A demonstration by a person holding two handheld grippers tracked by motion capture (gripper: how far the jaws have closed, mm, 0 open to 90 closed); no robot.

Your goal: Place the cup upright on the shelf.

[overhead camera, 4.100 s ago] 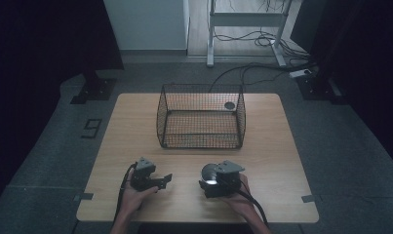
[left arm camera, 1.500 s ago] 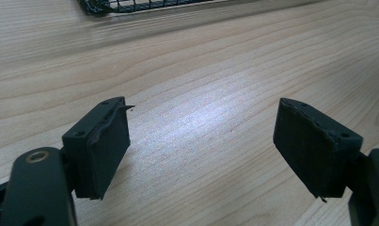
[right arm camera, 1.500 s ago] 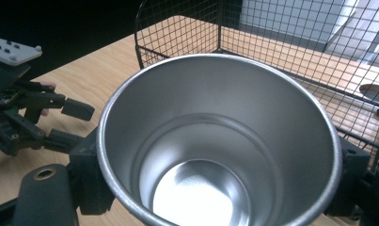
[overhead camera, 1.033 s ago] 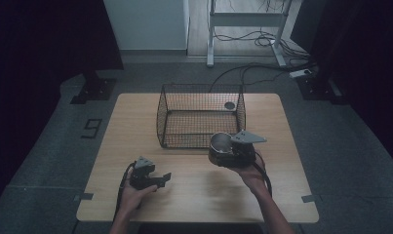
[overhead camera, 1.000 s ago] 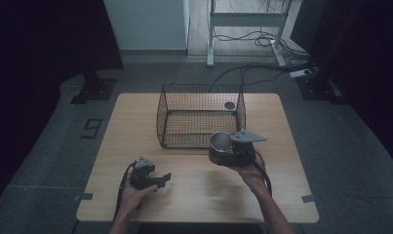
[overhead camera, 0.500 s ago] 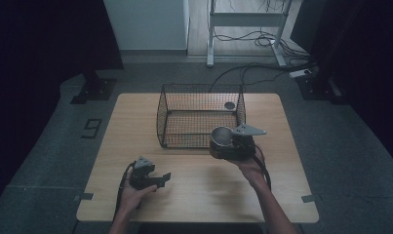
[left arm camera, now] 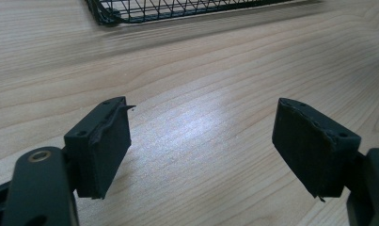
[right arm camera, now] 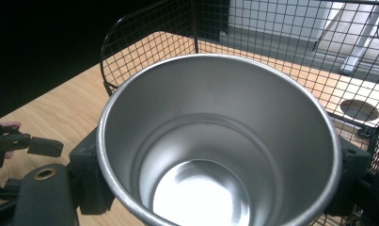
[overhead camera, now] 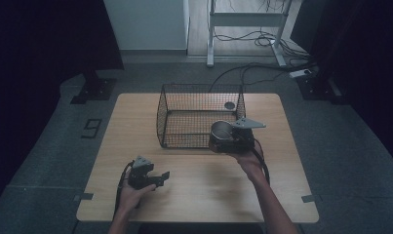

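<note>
Right gripper: raised in my right hand at centre-right of the high view, jaws clamped on the outside of a steel cup, one pad on each side of its wall.
Cup: upright, mouth open and nothing inside, held in the air just at the near right corner of the wire basket; in the right gripper view its rim sits in front of the mesh.
Left gripper: lower left of centre in the high view, resting low on the wooden table, jaws spread wide and holding nothing.
Step in hand: I judge I am carrying the cup toward the basket.
Next move: likely lift the cup over the basket's wall, lower it inside, then release; the rim must clear the wire.
</note>
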